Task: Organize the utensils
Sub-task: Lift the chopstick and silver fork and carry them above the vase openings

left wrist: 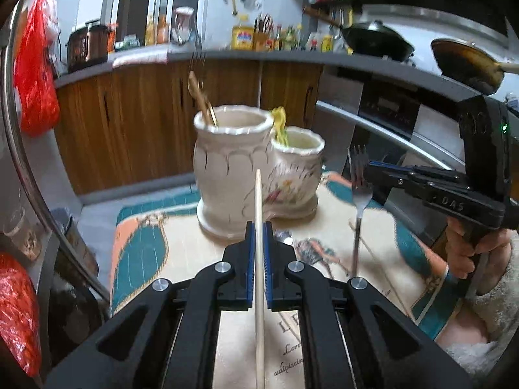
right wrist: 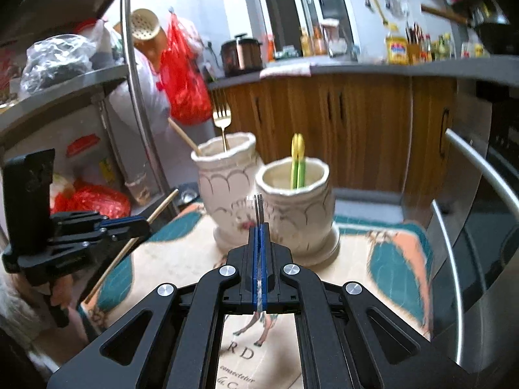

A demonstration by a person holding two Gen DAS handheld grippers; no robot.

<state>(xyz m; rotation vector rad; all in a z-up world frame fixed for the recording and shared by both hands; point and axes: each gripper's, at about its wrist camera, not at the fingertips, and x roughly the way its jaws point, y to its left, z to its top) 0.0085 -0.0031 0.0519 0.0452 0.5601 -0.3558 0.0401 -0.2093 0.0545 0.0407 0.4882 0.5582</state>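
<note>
Ceramic two-pot holder [left wrist: 246, 168] is seen at the far side of a patterned mat [left wrist: 146, 243]; a gold fork [right wrist: 222, 123] stands in its taller pot. A wooden chopstick [left wrist: 258, 214] is clamped upright by the left gripper [left wrist: 258, 230]. A steel fork [left wrist: 359, 184] is clamped by the right gripper [right wrist: 258, 227], near the holder's right.

My left tool [left wrist: 258, 236] grips a pale wooden chopstick [left wrist: 258, 201] mid-length, its tip rising in front of the holder. My right tool [right wrist: 259, 227] pinches a silver fork [left wrist: 359, 178] by its handle, tines up. The cream ceramic utensil holder [right wrist: 259, 207] stands on the patterned mat, two joined pots: the taller one holds a gold fork [right wrist: 222, 120] and a wooden chopstick [right wrist: 183, 136], the shorter one yellow-green chopsticks [right wrist: 297, 162], all upright or leaning.
</note>
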